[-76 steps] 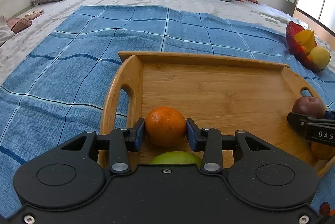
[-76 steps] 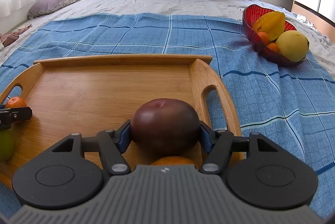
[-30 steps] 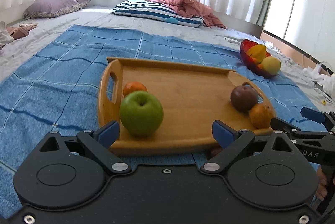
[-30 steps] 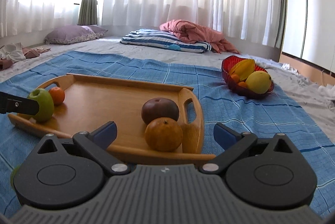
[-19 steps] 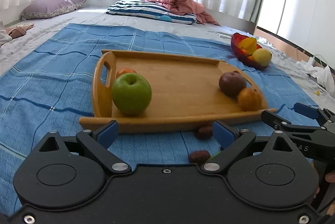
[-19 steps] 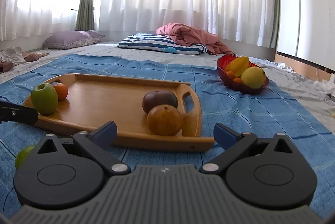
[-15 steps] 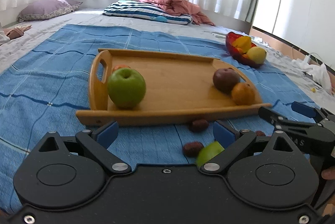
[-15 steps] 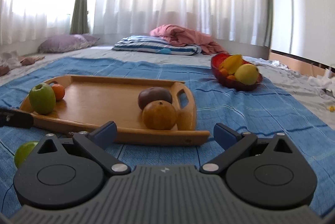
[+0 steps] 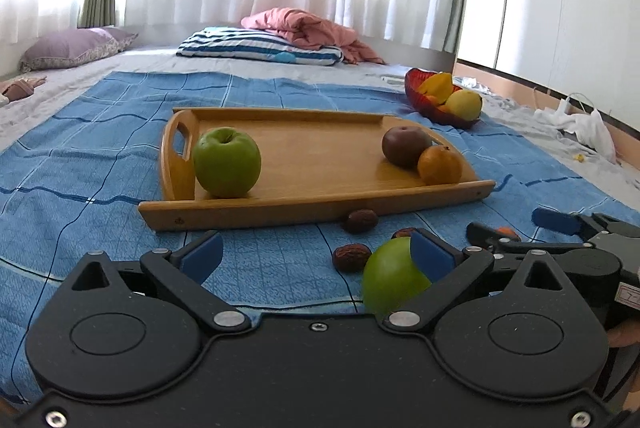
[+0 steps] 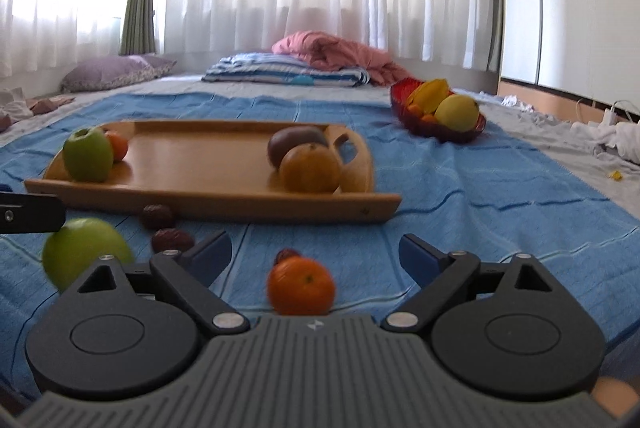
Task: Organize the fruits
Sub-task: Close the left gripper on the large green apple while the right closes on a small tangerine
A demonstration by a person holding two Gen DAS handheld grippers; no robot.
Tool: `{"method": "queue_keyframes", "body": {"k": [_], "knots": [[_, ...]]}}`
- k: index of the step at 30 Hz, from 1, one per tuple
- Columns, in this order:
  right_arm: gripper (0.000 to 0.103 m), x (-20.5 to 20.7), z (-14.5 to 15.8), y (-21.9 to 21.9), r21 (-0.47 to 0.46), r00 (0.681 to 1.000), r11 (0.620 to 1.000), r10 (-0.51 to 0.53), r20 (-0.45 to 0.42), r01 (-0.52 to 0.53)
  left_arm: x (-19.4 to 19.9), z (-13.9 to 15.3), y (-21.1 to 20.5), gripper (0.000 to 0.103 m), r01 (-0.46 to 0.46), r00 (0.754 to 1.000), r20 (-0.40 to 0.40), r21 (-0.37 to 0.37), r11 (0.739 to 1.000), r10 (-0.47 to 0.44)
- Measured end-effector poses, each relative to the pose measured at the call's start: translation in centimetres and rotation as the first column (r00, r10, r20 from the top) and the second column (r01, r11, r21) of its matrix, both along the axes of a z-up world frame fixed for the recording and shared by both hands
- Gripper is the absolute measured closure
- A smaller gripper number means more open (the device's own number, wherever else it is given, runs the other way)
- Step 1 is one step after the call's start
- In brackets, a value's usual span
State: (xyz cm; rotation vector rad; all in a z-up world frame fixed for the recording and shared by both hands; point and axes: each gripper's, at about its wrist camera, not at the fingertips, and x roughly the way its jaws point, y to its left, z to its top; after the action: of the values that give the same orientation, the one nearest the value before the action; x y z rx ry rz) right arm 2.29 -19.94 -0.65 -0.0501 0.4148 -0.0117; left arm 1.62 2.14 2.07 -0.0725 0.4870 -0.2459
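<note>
Left gripper [image 9: 316,254]: jaws apart, empty, loose green apple [image 9: 394,276] at its right finger.
Right gripper [image 10: 316,252]: just narrowing, empty, around near tangerine [image 10: 301,290].
Wooden tray [image 10: 200,194]: far, four fruits aboard.
Risk: pads could nudge round fruit rolling across blue blanket [image 10: 460,196].

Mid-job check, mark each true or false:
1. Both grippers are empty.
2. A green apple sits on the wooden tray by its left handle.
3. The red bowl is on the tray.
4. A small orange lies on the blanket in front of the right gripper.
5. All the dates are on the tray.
1. True: the left gripper and right gripper both stand open, gripping nothing.
2. True: the green apple sits on the wooden tray there.
3. False: the red bowl rests on the blue blanket, beyond the tray.
4. True: the small orange lies there.
5. False: the dates lie on the blanket before the tray.
</note>
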Motion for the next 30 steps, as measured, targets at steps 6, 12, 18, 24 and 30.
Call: {"method": "queue_keyframes", "body": {"k": [6,12,18,24,30], "knots": [[0.017,0.7,-0.6,0.9,0.009,0.998,1.0,0.004,-0.059,-0.003,-0.3,-0.3,0.2,0.003,0.016,1.0,0.015,-0.008,1.0,-0.016],[0.024,1.3,-1.1,1.6,0.009,0.996,1.0,0.009,-0.087,-0.008,-0.2,-0.4,-0.1,0.003,0.044,0.999,0.007,-0.027,0.999,-0.044],[0.046,1.6,-1.0,1.7,0.0,0.996,1.0,0.0,-0.084,0.0,-0.1,-0.5,-0.7,0.005,0.082,0.996,-0.012,-0.051,0.995,-0.083],[0.058,1.7,-1.0,1.4,0.0,0.996,1.0,-0.017,-0.082,0.017,0.4,-0.7,-0.8,0.008,0.099,0.994,-0.04,-0.099,0.99,-0.104],[0.06,1.8,-1.1,1.3,0.0,0.997,1.0,-0.017,-0.079,0.017,0.7,-0.5,-1.1,0.019,0.116,0.991,-0.055,-0.129,0.985,-0.124]]}}
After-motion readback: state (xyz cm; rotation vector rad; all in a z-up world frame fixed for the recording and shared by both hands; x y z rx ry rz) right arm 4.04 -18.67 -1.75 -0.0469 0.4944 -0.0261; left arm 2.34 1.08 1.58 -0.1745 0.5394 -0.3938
